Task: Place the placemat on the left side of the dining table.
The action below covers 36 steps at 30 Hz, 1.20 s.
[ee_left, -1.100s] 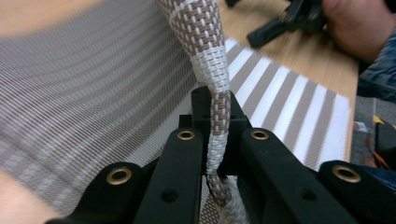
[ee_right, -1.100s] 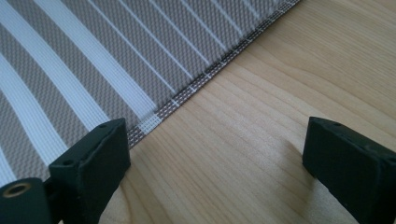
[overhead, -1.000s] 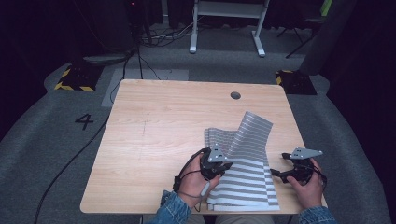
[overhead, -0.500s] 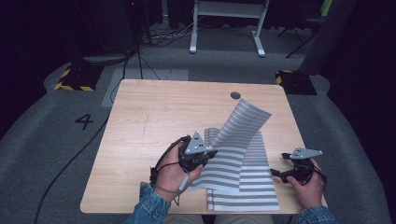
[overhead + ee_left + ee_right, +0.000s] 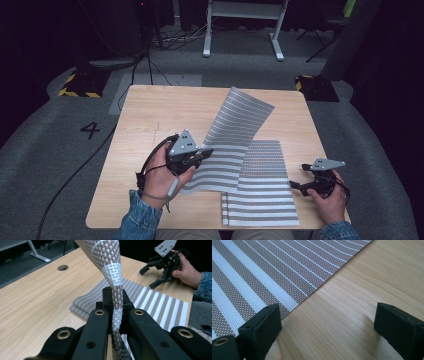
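High view: left tongs clamped on striped mat, lifting; right tongs wide open, empty. Next: lay flat on surface.

A dark numeral 4 stands on the grey floor left of the table

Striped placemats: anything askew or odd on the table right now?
Yes. The upper striped placemat is lifted and twisted, its far end curled up off the table, its near edge pinched in the left claw. It sits askew over the flat placemat below. The right claw rests open beside that one's edge.
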Each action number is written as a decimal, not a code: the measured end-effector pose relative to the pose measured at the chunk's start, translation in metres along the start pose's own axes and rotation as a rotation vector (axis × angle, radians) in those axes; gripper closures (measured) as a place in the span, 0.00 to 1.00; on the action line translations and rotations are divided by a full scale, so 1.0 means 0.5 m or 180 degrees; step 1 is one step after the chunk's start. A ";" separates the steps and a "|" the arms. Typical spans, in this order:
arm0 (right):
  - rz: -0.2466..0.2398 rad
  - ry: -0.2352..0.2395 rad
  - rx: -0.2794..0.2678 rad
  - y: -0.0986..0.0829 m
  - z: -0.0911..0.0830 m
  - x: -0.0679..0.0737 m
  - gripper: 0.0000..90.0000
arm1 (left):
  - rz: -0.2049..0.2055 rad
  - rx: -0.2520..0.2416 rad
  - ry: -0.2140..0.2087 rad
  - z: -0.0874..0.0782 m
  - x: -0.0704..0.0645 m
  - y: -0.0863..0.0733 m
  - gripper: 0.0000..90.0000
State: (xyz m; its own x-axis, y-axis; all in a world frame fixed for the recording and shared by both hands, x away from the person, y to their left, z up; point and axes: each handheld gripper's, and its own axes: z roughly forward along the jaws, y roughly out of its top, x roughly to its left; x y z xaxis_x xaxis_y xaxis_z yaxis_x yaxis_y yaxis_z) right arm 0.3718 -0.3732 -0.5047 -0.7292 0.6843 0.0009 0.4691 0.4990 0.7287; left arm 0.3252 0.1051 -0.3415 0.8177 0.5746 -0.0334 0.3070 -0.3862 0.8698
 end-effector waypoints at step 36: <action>-0.0011 -0.0008 -0.0011 0.001 0.000 -0.001 0.08 | -0.1152 0.0776 0.1563 -0.021 0.254 -0.202 0.35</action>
State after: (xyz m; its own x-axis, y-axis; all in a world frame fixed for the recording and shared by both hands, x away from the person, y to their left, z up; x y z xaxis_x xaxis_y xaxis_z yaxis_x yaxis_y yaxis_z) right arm 0.3724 -0.3734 -0.5046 -0.7296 0.6839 -0.0035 0.4648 0.4995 0.7311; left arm 0.3929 0.2248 -0.4283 0.3425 0.9392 -0.0243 0.6698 -0.2260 0.7073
